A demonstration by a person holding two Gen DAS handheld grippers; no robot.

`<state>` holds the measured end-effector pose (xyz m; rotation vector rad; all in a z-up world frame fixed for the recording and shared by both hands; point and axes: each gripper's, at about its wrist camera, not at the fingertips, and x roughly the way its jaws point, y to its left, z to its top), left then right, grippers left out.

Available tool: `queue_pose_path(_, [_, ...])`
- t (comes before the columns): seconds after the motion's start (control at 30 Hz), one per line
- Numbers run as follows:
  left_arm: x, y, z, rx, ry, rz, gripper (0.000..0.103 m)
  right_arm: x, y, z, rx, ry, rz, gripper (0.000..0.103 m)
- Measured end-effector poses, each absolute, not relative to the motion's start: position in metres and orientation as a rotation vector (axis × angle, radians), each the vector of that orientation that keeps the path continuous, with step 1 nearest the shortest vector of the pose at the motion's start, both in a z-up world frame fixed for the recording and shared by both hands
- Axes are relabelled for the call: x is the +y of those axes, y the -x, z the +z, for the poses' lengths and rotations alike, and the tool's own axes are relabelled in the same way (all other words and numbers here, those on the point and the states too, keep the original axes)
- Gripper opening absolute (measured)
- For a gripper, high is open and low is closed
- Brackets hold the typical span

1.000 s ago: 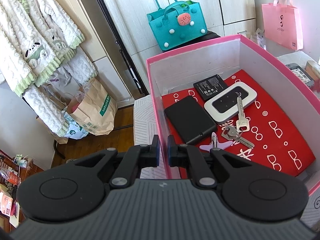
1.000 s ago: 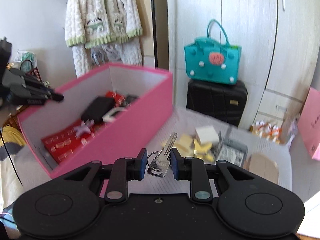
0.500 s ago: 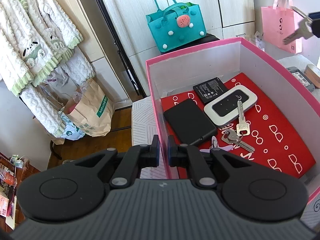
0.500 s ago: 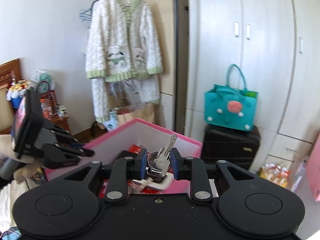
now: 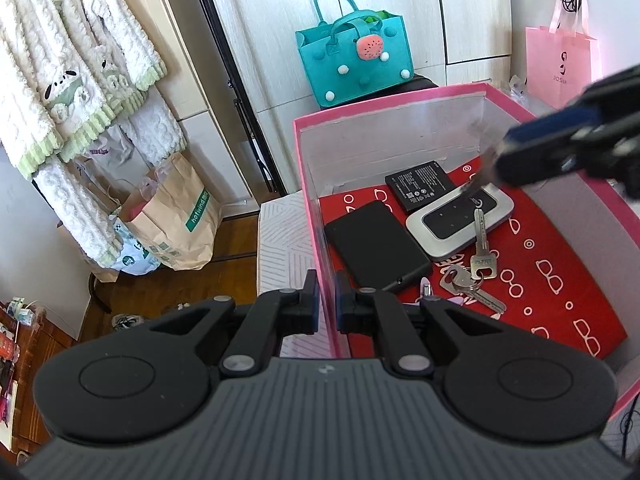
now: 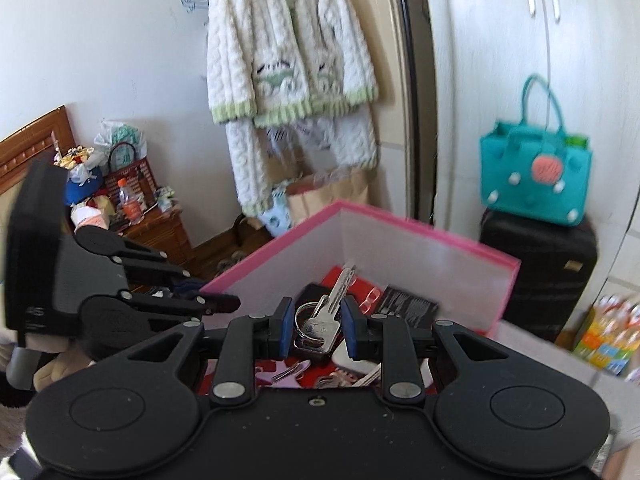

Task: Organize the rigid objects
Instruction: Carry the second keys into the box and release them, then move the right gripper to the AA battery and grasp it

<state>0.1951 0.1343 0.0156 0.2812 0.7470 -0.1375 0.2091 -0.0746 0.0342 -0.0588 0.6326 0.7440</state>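
Note:
A pink box (image 5: 392, 101) with a red lining holds a black battery (image 5: 420, 186), a white pocket router (image 5: 460, 220), a black flat case (image 5: 376, 246) and a bunch of keys (image 5: 476, 268). My left gripper (image 5: 326, 292) is shut on the box's near left wall. My right gripper (image 6: 314, 320) is shut on a silver key (image 6: 320, 322) with a ring. It hovers over the pink box (image 6: 420, 227), key tip pointing inward. In the left wrist view the right gripper (image 5: 560, 140) reaches in blurred from the right, above the router. The left gripper (image 6: 208, 288) shows at the box's corner.
A teal felt bag (image 5: 356, 60) sits on a black suitcase (image 6: 536, 272) behind the box. A pink bag (image 5: 564, 64) hangs at the right. A white cardigan (image 6: 288, 52) hangs over paper bags (image 5: 176, 224) on the floor. A cluttered wooden cabinet (image 6: 156, 228) stands at the left.
My right gripper has carried the key from the table at the right up and over the box's inside. The left gripper has stayed clamped on the box wall.

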Motion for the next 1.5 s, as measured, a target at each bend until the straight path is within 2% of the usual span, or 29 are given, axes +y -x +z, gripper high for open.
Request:
queue_pose_path(0.33, [0.134,-0.196,0.016,0.750,-0.273,-0.125,0.007,-0.065,-0.224,0.009,0.747,-0.029,0.773,0.031])
queue_pose_path(0.37, [0.134,-0.196,0.016,0.750,-0.270,-0.125,0.007,-0.070,-0.223,0.010,0.747,-0.048,0.759,0.036])
queue_pose_path(0.43, [0.135,-0.195,0.016,0.750,-0.265,-0.126,0.007,-0.084,-0.219,0.015,0.746,-0.084,0.743,0.038])
queue_pose_path(0.53, [0.137,-0.195,0.016,0.749,-0.258,-0.129,0.007,-0.110,-0.205,0.027,0.705,-0.095,0.716,0.047])
queue_pose_path(0.67, [0.138,-0.195,0.015,0.743,-0.253,-0.133,0.007,-0.152,-0.174,0.035,0.650,-0.044,0.612,0.049])
queue_pose_path(0.8, [0.138,-0.193,0.014,0.734,-0.252,-0.131,0.007,-0.196,-0.150,0.028,0.635,0.001,0.475,0.056])
queue_pose_path(0.9, [0.137,-0.194,0.014,0.732,-0.249,-0.130,0.007,-0.222,-0.138,0.016,0.643,0.035,0.399,0.065])
queue_pose_path(1.07, [0.137,-0.194,0.015,0.741,-0.244,-0.128,0.007,-0.255,-0.129,-0.019,0.686,0.036,0.324,0.065])
queue_pose_path(1.2, [0.134,-0.194,0.015,0.748,-0.260,-0.120,0.007,-0.270,-0.130,-0.044,0.740,0.007,0.348,0.061])
queue_pose_path(1.5, [0.137,-0.193,0.015,0.756,-0.236,-0.110,0.007,-0.282,-0.136,-0.072,0.721,-0.045,0.304,0.061])
